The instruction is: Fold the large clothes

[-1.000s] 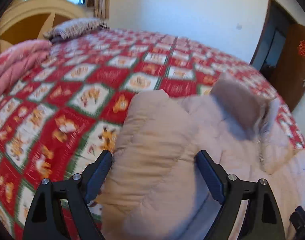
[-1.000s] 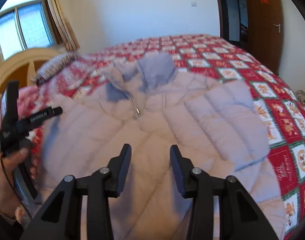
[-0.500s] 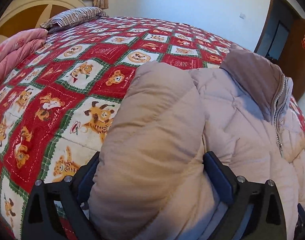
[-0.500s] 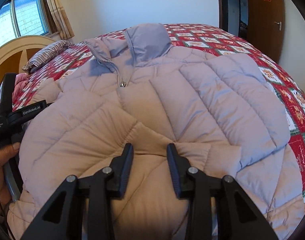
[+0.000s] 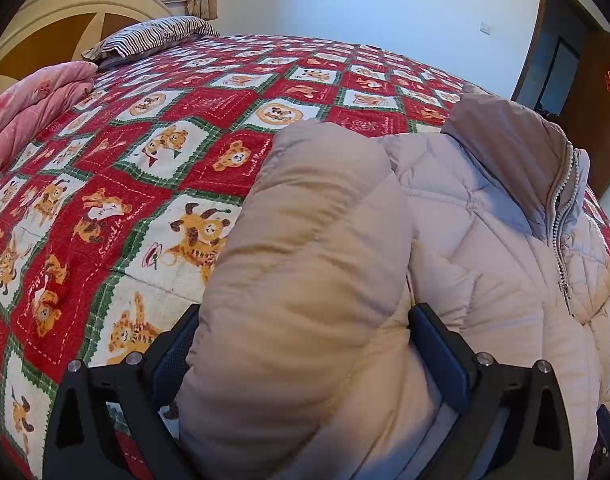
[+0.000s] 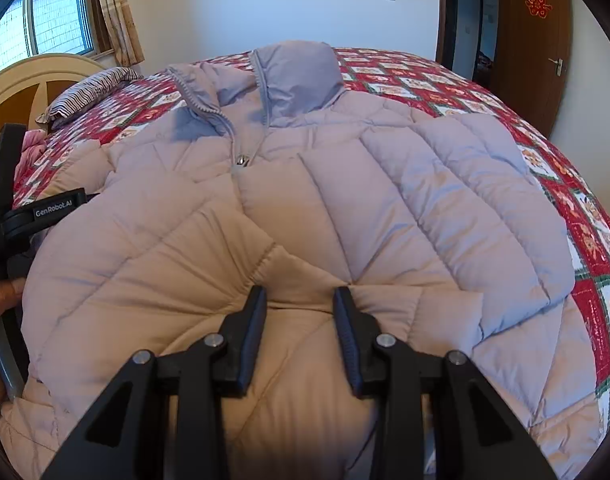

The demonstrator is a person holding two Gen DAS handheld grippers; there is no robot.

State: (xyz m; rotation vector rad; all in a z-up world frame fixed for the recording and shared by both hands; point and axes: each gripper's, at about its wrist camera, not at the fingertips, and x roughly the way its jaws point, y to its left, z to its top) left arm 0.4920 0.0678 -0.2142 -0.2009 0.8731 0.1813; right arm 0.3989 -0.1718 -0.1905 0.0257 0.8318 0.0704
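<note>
A large pale pink-beige puffer jacket (image 6: 345, 208) lies face up on the bed, collar (image 6: 301, 76) toward the far side, zipper partly open. In the left wrist view its puffy sleeve (image 5: 313, 264) fills the space between the wide-open fingers of my left gripper (image 5: 303, 332). My right gripper (image 6: 299, 300) rests on the jacket's lower front with its fingers partly apart and fabric bulging between them. The left gripper also shows at the left edge of the right wrist view (image 6: 29, 216).
The bed has a red, green and white bear-pattern quilt (image 5: 153, 160). A pink folded blanket (image 5: 29, 108) and a striped pillow (image 5: 153, 38) lie near the wooden headboard (image 5: 65, 20). A brown door (image 6: 533, 36) stands at the far right.
Both grippers moved down and forward onto the jacket. The sleeve now sits deep between the left fingers, and the right fingers rest on the lower front.
</note>
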